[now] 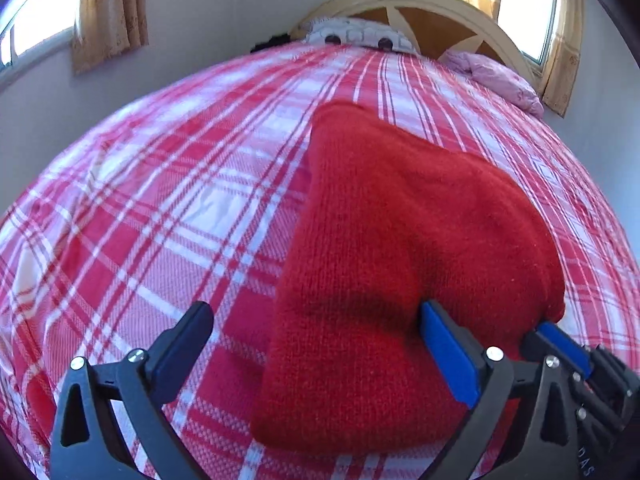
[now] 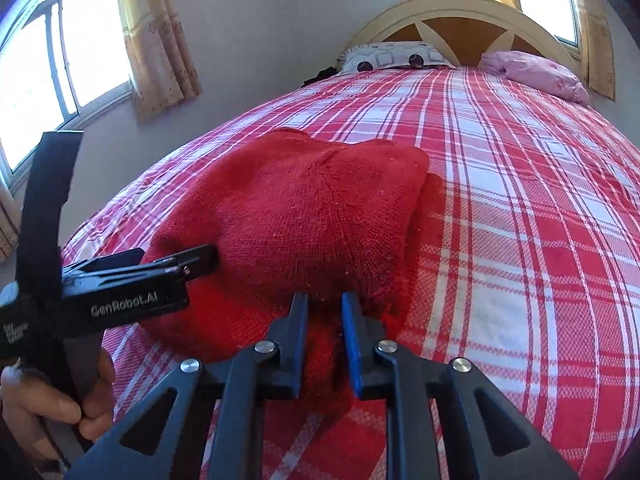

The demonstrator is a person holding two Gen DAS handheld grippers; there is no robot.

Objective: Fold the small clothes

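Observation:
A red knitted garment (image 1: 400, 248) lies folded on the red-and-white plaid bed (image 1: 160, 200). My left gripper (image 1: 316, 320) is open wide, its fingers astride the garment's near left edge; its right finger (image 1: 444, 344) presses against the cloth. My right gripper (image 2: 325, 304) is shut on the garment's (image 2: 304, 208) near right edge, red cloth bunched between its blue pads. It also shows at the right in the left wrist view (image 1: 560, 340). The left gripper shows from the side in the right wrist view (image 2: 200, 260), at the garment's left.
A patterned pillow (image 2: 396, 56) and a pink bundle of cloth (image 2: 540, 72) lie at the headboard (image 2: 460, 20). Curtained windows stand on both sides. The plaid bed (image 2: 520, 200) stretches wide to the right of the garment.

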